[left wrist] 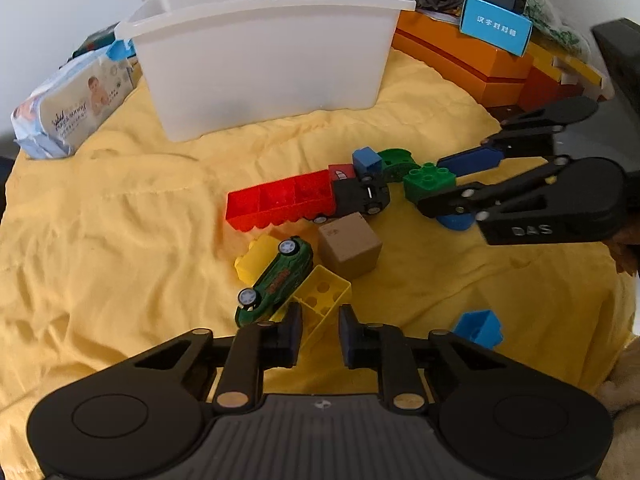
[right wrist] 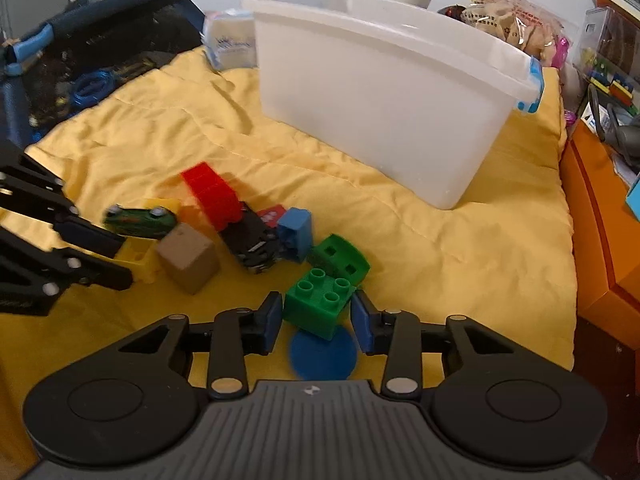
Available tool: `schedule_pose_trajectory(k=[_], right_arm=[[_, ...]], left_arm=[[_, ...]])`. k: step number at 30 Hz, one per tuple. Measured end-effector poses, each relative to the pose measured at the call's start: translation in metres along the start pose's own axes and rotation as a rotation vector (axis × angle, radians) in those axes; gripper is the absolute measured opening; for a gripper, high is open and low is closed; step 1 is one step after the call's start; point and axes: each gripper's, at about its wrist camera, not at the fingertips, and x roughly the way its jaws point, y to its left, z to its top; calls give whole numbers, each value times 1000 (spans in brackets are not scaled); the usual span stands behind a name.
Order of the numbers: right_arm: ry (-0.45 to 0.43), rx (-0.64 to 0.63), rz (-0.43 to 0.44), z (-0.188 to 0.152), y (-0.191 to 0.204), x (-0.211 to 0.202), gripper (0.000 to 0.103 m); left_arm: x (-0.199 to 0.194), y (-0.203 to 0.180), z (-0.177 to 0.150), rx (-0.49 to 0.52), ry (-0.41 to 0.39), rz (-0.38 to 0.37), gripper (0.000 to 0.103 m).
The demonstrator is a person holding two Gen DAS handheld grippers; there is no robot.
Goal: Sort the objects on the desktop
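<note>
The right tongs [right wrist: 316, 318] clamp a green brick [right wrist: 318, 304] in front of the white bin [right wrist: 380, 92]. The left tongs [left wrist: 320, 330] pinch a yellow block [left wrist: 320, 300] beside the green toy car [left wrist: 276, 280], nearer than the bin.

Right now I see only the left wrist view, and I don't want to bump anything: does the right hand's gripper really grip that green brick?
Observer: Yes. The right wrist view shows both fingers of the right gripper pressed on opposite sides of the green brick.
Operator: What is the blue sliver under it?
Observer: A round blue disc, lying flat on the yellow cloth, partly hidden by the brick.
</note>
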Motion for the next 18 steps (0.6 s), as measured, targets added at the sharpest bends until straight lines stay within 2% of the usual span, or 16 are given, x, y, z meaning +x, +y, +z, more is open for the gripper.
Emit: schedule_pose_trajectory(k=[2,9,11,13,15,16,18], right_arm=[[-8,-13,34,-3,3,-10,37],[17,-6,149,-17,16,-30,37],[22,15,196,-22,18,-29,37],[54,25,194,-25,19,-24,38],[59,40,173,-29,18,-24,39],[57,48,173,-29,16,-24,42],[52,55,164,-30,14,-25,48]], left_arm=[[-5,-1,-1,-11,10,-21,15],[-22,-15,-10,-27,36,-111,15],[-19,-20,-13,-20,47,-113,15],[-18,-21,-14,-17,36,-76,18],[-23,-20,-13,-14,-3,-45,28],[-25,-19,-11,-13,-22,-27,36],[-26,-18,-9,5,-46,5,46]])
